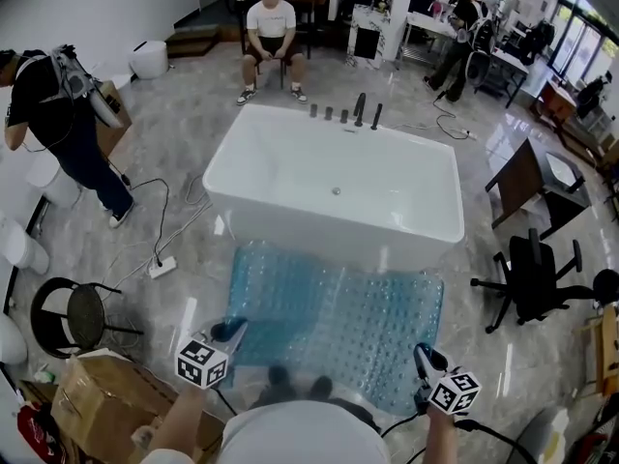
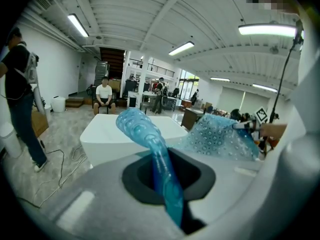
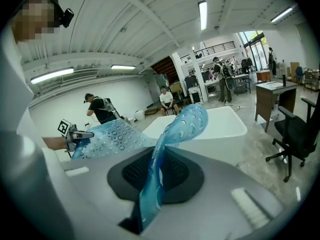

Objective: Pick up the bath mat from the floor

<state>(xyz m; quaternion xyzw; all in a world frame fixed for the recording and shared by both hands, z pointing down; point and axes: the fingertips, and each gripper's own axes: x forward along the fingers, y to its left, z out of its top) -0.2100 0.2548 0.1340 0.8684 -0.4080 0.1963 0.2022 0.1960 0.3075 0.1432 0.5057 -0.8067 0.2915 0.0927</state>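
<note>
Nearest, the left gripper (image 1: pixel 232 331) and right gripper (image 1: pixel 423 354) each pinch a near corner of the translucent blue bubbled bath mat (image 1: pixel 338 303) between tight fingers; its long axis spans between them, far edge beside the white bathtub (image 1: pixel 290 167).

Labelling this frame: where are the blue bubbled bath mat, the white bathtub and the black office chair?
Blue bubbled bath mat (image 1: pixel 338 307), head view, middle.
White bathtub (image 1: pixel 319 230), head view, front wall.
Black office chair (image 1: pixel 529 276), head view, centre.
</note>
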